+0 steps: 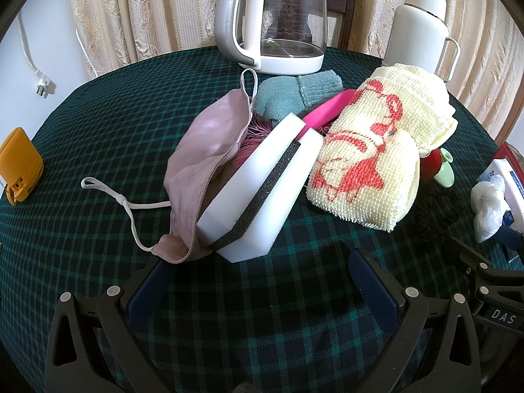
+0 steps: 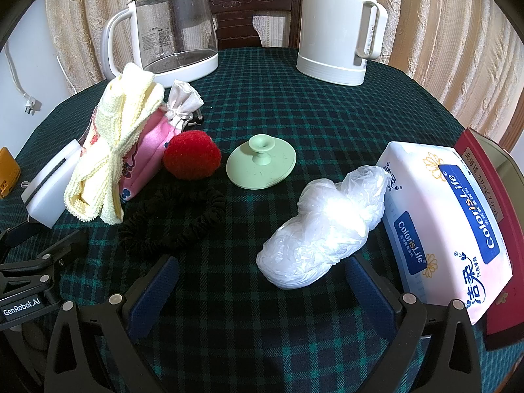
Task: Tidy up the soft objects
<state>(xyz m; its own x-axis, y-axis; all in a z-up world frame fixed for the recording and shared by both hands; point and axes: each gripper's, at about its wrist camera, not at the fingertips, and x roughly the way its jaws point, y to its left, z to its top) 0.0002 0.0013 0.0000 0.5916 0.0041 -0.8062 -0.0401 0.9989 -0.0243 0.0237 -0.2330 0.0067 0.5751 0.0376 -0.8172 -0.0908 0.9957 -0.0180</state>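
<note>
Left wrist view: the left gripper [image 1: 258, 290] has its jaws released, holding nothing over the dark green plaid tabletop [image 1: 98, 150]. At 12 o'clock a white foam block with a grey stripe [image 1: 262, 183] leans against a mauve cloth face mask [image 1: 203, 163]; at 1 o'clock lies a folded yellow knitted cloth [image 1: 370, 150]. Right wrist view: the right gripper [image 2: 260, 290] is likewise released, with a crumpled clear plastic bag [image 2: 321, 229] at 1 o'clock and a black scrunchie [image 2: 173, 219] at 10 o'clock.

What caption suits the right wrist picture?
Open right claw faces a crumpled plastic bag beside a tissue pack on the plaid table.
</note>
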